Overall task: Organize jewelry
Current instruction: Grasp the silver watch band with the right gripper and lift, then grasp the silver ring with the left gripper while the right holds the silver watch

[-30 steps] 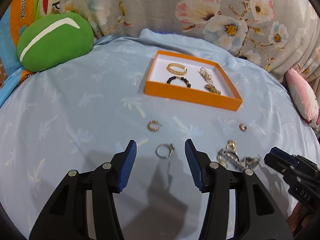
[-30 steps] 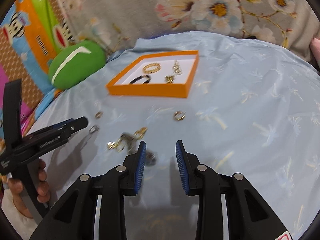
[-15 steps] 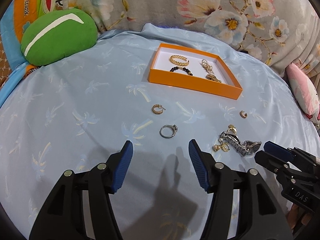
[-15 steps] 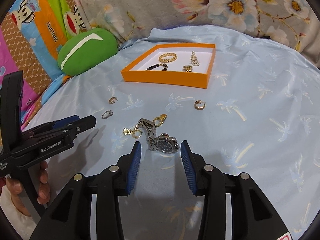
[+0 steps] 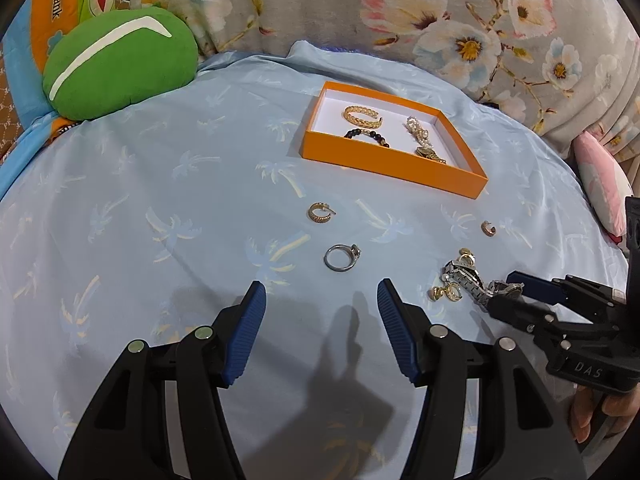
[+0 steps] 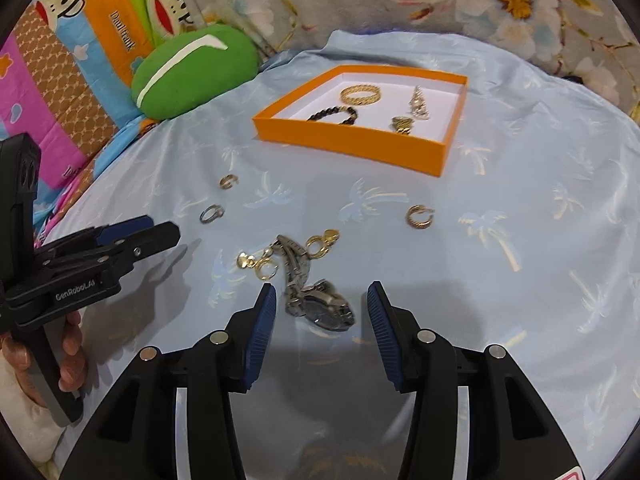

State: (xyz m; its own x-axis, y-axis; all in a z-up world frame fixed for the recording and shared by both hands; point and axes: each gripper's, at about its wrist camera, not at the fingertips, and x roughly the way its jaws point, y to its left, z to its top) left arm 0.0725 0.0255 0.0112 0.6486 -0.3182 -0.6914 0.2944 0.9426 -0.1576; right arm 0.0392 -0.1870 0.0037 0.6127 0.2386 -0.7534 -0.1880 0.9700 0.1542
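Jewelry lies scattered on the blue palm-print sheet [image 5: 160, 184] of the bed, and we judge the sorting about half done: the orange box [image 5: 384, 162] already holds a gold braided bangle [image 5: 361, 115], a dark bead bracelet [image 5: 366, 135] and two smaller gold pieces, laid apart so nothing tangles.

We hold the right hand-held gripper [image 6: 322, 312] low, its blue pads spread wide to either side of the silver watch [image 6: 320, 304], which lies flat between them, not yet gripped. Its band runs up toward a pair of gold drop earrings [image 6: 288, 254] that touch or overlap it, so closing there may drag them along; we would take the watch by its case.

The left hand-held gripper [image 5: 320, 316] hovers with its pads well apart, just short of the silver ring [image 5: 341, 258]; that looks like its next pick. A gold hoop earring [image 5: 320, 213] lies beyond the ring, and its match [image 5: 488, 228] lies nearer the box's right corner. A green cushion [image 5: 120, 64] lies at the far left.
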